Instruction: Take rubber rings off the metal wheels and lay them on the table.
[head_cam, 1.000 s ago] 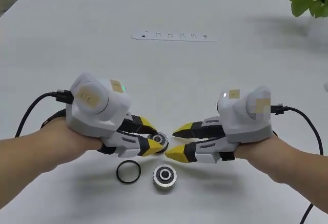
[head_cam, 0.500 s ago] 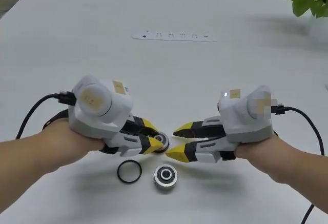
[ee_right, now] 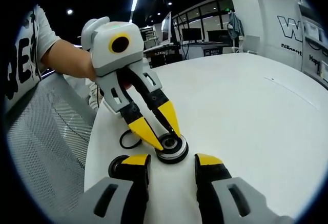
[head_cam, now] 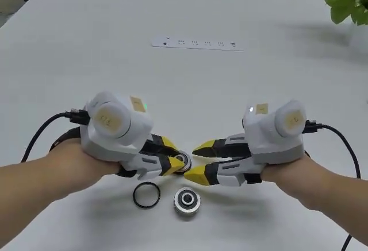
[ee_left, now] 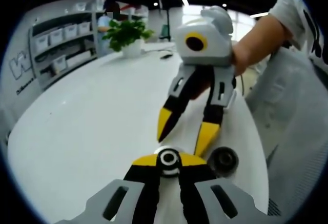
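The white table (head_cam: 69, 44) carries a plant (head_cam: 349, 1) at its far right corner and a power strip (head_cam: 195, 44) lying flat towards the far edge. By the near edge, about midway along it, the two grippers face each other tip to tip. The left gripper (head_cam: 175, 158) is pinching a wheel (head_cam: 181, 160) between its yellow fingertips, just above the tabletop. The right gripper (head_cam: 191, 161) has its jaws spread, tips just beside that wheel; whether they touch it I cannot tell. A second wheel (head_cam: 187, 200) lies flat nearer the edge, and a loose black ring (head_cam: 146, 194) lies flat just left of it, not touching.
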`<control>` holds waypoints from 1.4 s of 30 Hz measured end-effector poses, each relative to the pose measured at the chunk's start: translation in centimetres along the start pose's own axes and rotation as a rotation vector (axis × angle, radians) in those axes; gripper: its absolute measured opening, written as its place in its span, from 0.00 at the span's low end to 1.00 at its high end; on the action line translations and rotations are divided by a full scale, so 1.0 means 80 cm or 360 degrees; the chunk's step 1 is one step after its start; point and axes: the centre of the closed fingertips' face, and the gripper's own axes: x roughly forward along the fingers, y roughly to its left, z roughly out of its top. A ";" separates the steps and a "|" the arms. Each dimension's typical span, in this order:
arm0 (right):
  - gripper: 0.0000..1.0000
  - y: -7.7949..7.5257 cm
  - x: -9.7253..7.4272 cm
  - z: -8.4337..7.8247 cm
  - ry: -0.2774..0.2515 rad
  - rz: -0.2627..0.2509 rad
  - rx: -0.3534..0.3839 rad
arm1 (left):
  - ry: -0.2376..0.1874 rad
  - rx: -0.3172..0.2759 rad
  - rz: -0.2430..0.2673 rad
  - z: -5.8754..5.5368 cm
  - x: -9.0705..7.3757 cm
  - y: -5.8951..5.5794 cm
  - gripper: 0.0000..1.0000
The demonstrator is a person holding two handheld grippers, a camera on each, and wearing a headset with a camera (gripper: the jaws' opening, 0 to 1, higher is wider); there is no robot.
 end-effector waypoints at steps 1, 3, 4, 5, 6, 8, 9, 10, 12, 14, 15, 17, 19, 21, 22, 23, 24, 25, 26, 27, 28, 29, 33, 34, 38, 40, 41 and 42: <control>0.33 0.001 0.001 0.000 0.0002 0.0002 -0.0001 | 0.0001 -0.0001 0.0002 0.000 0.000 0.000 0.14; 0.33 0.003 0.004 0.001 -0.0001 0.0010 -0.0005 | 0.0002 -0.0005 0.0008 -0.001 0.000 0.000 0.14; 0.33 0.003 0.005 0.002 -0.0003 0.0011 -0.0005 | 0.0003 -0.0004 0.0011 0.000 0.000 0.000 0.14; 0.34 0.004 0.006 0.003 -0.0005 0.0014 -0.0005 | 0.0004 -0.0001 0.0016 -0.001 0.000 0.000 0.14; 0.34 0.005 0.008 0.004 -0.0005 0.0017 -0.0007 | 0.0004 -0.0002 0.0019 -0.001 0.000 0.000 0.14; 0.34 0.005 0.010 0.004 -0.0006 0.0017 -0.0008 | 0.0004 -0.0004 0.0026 -0.001 0.000 0.000 0.14; 0.34 0.005 0.012 0.003 -0.0003 0.0015 -0.0008 | 0.0005 -0.0004 0.0029 -0.001 0.000 -0.001 0.14; 0.34 0.005 0.014 0.003 0.0001 0.0014 -0.0010 | 0.0006 -0.0003 0.0029 -0.001 0.000 -0.001 0.14; 0.34 0.004 0.016 0.003 -0.0001 0.0011 -0.0010 | 0.0006 -0.0002 0.0032 -0.001 0.000 -0.001 0.14; 0.33 0.003 0.017 0.003 -0.0005 0.0010 -0.0007 | 0.0005 -0.0005 0.0032 -0.001 0.000 -0.002 0.14; 0.33 0.003 0.017 0.003 -0.0005 0.0009 -0.0008 | 0.0005 -0.0006 0.0032 -0.002 0.000 -0.002 0.14; 0.32 0.003 0.017 0.004 -0.0008 0.0004 -0.0004 | 0.0006 -0.0002 0.0033 -0.002 0.000 -0.002 0.14; 0.30 0.003 0.017 0.003 -0.0008 0.0006 0.0001 | 0.0003 -0.0006 0.0035 -0.002 0.000 -0.002 0.14; 0.28 0.003 0.016 0.003 -0.0012 0.0010 0.0010 | 0.0001 -0.0009 0.0038 -0.002 -0.001 -0.002 0.14; 0.27 0.004 0.016 0.003 -0.0016 0.0017 0.0016 | 0.0000 -0.0010 0.0041 -0.002 -0.001 -0.002 0.14; 0.27 0.003 0.016 0.002 -0.0019 0.0012 0.0024 | 0.0000 -0.0008 0.0043 -0.002 -0.001 -0.002 0.14; 0.27 0.004 0.016 0.002 -0.0020 0.0013 0.0028 | 0.0001 -0.0004 0.0046 -0.002 0.000 -0.003 0.14; 0.27 0.004 0.016 0.002 -0.0020 0.0014 0.0030 | 0.0002 0.0000 0.0049 -0.002 -0.001 -0.003 0.14; 0.26 0.004 0.016 0.002 -0.0020 0.0014 0.0030 | 0.0003 0.0002 0.0051 -0.002 0.000 -0.003 0.13; 0.26 0.005 0.015 0.002 -0.0019 0.0016 0.0027 | 0.0004 0.0002 0.0052 -0.002 -0.001 -0.003 0.13; 0.26 0.005 0.015 0.003 -0.0019 0.0015 0.0022 | 0.0004 0.0001 0.0053 -0.002 0.000 -0.003 0.13; 0.26 0.005 0.015 0.003 -0.0019 0.0016 0.0022 | 0.0004 0.0001 0.0053 -0.002 -0.001 -0.003 0.13; 0.25 0.005 0.013 0.003 -0.0029 0.0017 0.0031 | 0.0004 -0.0002 0.0054 -0.002 -0.001 -0.003 0.13; 0.25 0.005 0.012 0.003 -0.0032 0.0018 0.0033 | 0.0004 -0.0002 0.0056 -0.002 -0.001 -0.003 0.13; 0.25 0.006 0.012 0.003 -0.0032 0.0021 0.0037 | 0.0003 -0.0002 0.0055 -0.002 -0.001 -0.004 0.13; 0.24 0.006 0.012 0.003 -0.0031 0.0023 0.0037 | 0.0004 -0.0003 0.0055 -0.002 -0.001 -0.004 0.13; 0.24 0.006 0.011 0.003 -0.0030 0.0027 0.0033 | 0.0004 -0.0004 0.0055 -0.002 -0.001 -0.004 0.13; 0.24 0.006 0.011 0.002 -0.0028 0.0029 0.0035 | 0.0003 -0.0004 0.0054 -0.002 -0.001 -0.005 0.13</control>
